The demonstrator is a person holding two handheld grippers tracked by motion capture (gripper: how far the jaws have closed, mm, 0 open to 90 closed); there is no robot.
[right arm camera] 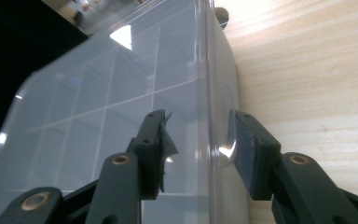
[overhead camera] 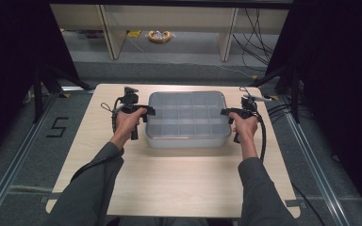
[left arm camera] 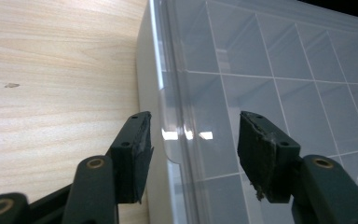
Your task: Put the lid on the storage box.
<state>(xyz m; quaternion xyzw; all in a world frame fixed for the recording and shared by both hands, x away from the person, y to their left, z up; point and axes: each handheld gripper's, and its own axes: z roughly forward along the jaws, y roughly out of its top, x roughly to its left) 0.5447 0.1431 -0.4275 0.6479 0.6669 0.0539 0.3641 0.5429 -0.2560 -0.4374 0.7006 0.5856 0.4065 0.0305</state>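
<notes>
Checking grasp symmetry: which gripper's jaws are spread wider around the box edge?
The left gripper; its jaws gape wider across the clear box's rim than the right gripper's.

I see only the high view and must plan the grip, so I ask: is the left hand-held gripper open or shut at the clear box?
Observer: Open. The left hand-held gripper has the rim of the clear box between its jaws.
Operator: And the right one?
Observer: The right hand-held gripper is open too, astride the opposite rim.
Operator: Are the pads in good state?
Observer: One pad of the right one is torn; a flap sticks out.
</notes>
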